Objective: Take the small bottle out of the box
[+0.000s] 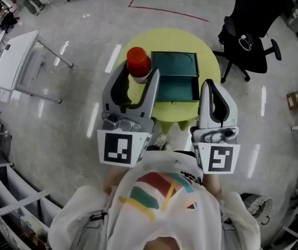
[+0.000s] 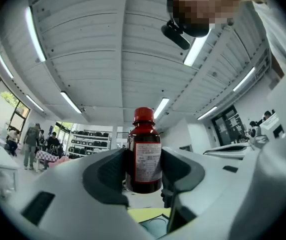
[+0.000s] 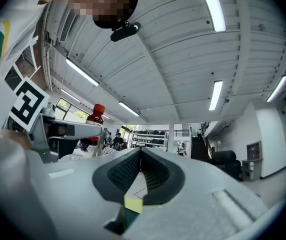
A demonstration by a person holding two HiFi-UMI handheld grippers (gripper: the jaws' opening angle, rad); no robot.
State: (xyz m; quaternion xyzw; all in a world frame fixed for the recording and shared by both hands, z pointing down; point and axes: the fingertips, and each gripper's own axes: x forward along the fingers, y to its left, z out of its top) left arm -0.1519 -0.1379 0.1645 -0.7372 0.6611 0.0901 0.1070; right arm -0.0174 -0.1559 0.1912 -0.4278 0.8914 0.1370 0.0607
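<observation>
A small dark-brown bottle (image 1: 139,65) with a red cap and white label is held upright and lifted above the round yellow table (image 1: 207,53). My left gripper (image 1: 138,79) is shut on the bottle (image 2: 144,156), its jaws pressing both sides of the body. The open green box (image 1: 176,78) lies on the table just right of the bottle, its inside empty. My right gripper (image 1: 212,85) hovers at the box's right edge, jaws pressed together with nothing between them (image 3: 140,170). In the right gripper view the bottle (image 3: 96,120) shows at left.
A black office chair (image 1: 249,40) stands at the table's right. A white folding table (image 1: 19,61) is to the left. The floor is glossy grey, with shelving at the lower left.
</observation>
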